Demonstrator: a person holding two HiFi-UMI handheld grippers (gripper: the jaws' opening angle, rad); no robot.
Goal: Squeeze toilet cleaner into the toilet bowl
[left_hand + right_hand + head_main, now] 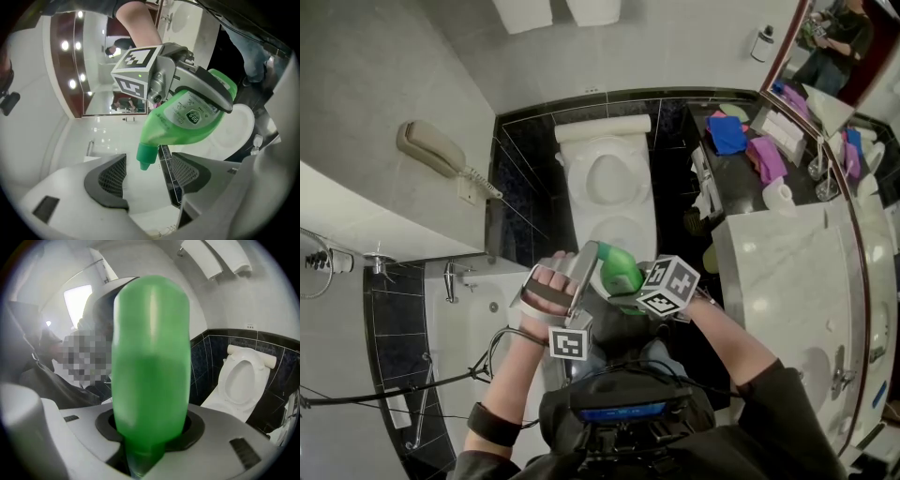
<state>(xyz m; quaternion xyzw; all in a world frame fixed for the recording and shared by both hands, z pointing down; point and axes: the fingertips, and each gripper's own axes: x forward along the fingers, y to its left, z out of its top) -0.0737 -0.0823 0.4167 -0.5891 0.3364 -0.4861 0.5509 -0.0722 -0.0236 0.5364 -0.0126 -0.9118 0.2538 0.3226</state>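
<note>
With the right gripper (150, 430) jaws pinching the green plastic toilet-cleaner bottle (151, 357) by its body and the left gripper (147, 174) jaws spread, its nozzle untouched just beyond them, carry it over the white toilet bowl (589, 183), well ahead, before squeezing.

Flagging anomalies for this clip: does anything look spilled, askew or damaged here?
Nothing stands out. The green bottle sits firmly in the right claw, with no drips visible, and the toilet stands open. Only the cloths on the counter lie crumpled.
</note>
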